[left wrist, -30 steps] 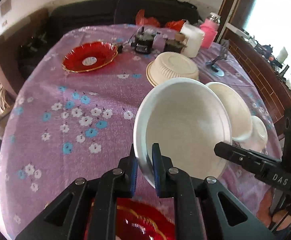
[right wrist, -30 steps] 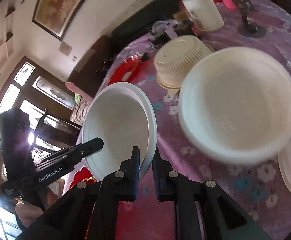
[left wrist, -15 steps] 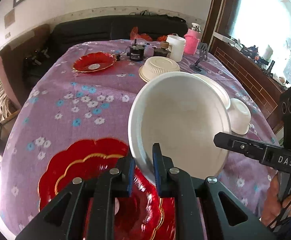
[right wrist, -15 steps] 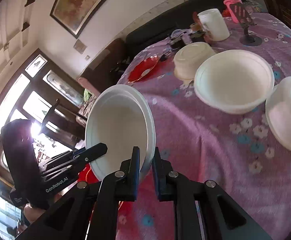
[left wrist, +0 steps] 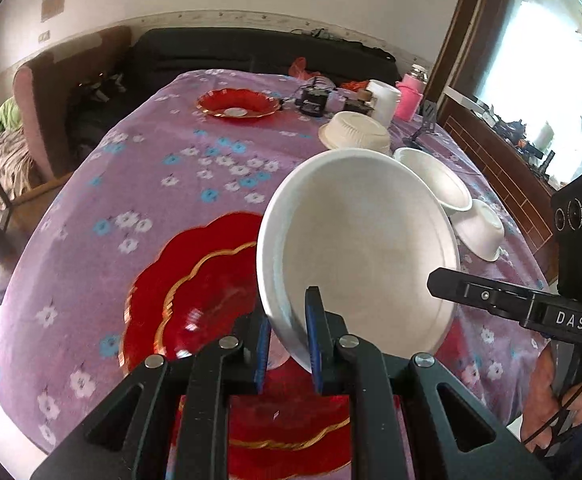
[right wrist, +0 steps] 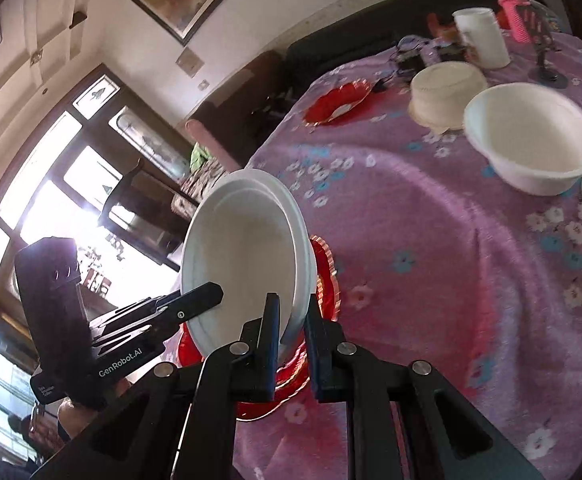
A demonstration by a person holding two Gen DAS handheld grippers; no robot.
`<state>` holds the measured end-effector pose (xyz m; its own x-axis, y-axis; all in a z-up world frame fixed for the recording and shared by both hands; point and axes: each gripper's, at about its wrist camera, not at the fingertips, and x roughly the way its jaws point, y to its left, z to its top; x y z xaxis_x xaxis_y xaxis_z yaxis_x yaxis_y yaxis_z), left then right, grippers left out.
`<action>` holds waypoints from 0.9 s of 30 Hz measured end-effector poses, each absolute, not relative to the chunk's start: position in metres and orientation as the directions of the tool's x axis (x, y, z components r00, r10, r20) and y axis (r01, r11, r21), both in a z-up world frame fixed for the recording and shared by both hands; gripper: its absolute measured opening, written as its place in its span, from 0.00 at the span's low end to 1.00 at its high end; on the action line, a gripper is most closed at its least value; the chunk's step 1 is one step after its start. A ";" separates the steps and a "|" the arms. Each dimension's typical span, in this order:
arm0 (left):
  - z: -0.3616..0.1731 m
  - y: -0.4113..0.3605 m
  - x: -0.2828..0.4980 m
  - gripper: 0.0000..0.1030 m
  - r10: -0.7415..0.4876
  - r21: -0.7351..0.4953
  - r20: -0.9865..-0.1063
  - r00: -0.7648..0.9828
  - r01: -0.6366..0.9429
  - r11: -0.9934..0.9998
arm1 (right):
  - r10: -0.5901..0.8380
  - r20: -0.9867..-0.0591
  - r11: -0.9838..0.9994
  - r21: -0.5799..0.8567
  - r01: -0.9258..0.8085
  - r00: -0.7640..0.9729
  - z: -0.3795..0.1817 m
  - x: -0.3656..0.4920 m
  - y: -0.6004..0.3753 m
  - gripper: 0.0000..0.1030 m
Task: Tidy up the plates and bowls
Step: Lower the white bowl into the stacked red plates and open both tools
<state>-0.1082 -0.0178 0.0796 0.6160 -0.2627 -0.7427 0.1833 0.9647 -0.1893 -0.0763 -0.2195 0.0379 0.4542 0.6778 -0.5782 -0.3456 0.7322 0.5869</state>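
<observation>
The left gripper (left wrist: 289, 344) is pinched on the near rim of a white bowl (left wrist: 367, 248), the blue-lined fingers (left wrist: 313, 332) pressed to either side of the thin edge. The bowl is held tilted, its hollow turned toward the camera, clear of the cloth. Its opposite rim is clamped by the right gripper (right wrist: 291, 332), whose jaws are likewise pressed together on the edge — so the one bowl (right wrist: 247, 264) is carried between both tools. In the left wrist view the right gripper's black finger (left wrist: 475, 290) is seen reaching in to the bowl's right side, with a hand (left wrist: 551, 404) behind it at the lower right edge; in the right wrist view the left tool's finger (right wrist: 195, 300) is seen meeting the rim from the left.

Directly below the lifted bowl a large red plate (left wrist: 195, 300) with a scalloped gold line is laid on the purple flowered tablecloth (left wrist: 139, 184), at the near end of the table. Further back, to the right, an upright white bowl (left wrist: 437, 184) is set just beside a smaller white bowl (left wrist: 479, 232) that is lying overturned. Behind these an upside-down ridged white bowl (left wrist: 355, 130) is placed. A smaller red plate (left wrist: 237, 104) is seen well apart at the far left of the table. At the far end a white cup (left wrist: 385, 102), a pink bottle (left wrist: 409, 98) and some small dark items are gathered, too small to be told apart.
</observation>
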 end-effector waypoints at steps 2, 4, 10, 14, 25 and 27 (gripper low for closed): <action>0.075 -0.010 -0.113 0.14 -0.251 -0.186 -0.748 0.615 0.169 0.968 | 0.682 -0.587 0.730 0.586 -0.352 0.436 0.035 -0.077 -0.210 0.13; 0.072 -0.004 -0.117 0.14 -0.243 -0.187 -0.751 0.614 0.156 0.970 | 0.683 -0.597 0.730 0.583 -0.358 0.420 0.031 -0.075 -0.203 0.13; 0.059 0.011 -0.123 0.14 -0.229 -0.191 -0.767 0.599 0.129 0.973 | 0.693 -0.617 0.720 0.593 -0.360 0.372 0.017 -0.073 -0.185 0.13; 0.055 0.016 -0.126 0.14 -0.219 -0.184 -0.770 0.600 0.119 0.976 | 0.696 -0.627 0.718 0.597 -0.358 0.350 0.010 -0.072 -0.178 0.13; 0.042 0.015 -0.129 0.14 -0.120 -0.087 -0.780 0.614 0.084 0.993 | 0.689 -0.657 0.724 0.596 -0.348 0.306 -0.007 -0.065 -0.162 0.13; 0.041 0.015 -0.128 0.14 -0.111 -0.077 -0.779 0.617 0.080 0.994 | 0.685 -0.661 0.727 0.592 -0.348 0.306 -0.007 -0.067 -0.161 0.13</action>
<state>-0.1285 0.0155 0.0407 0.6173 -0.1106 -0.7789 0.0805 0.9938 -0.0773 -0.0666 -0.1606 -0.0074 0.3060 0.6852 -0.6609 -0.3480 0.7267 0.5923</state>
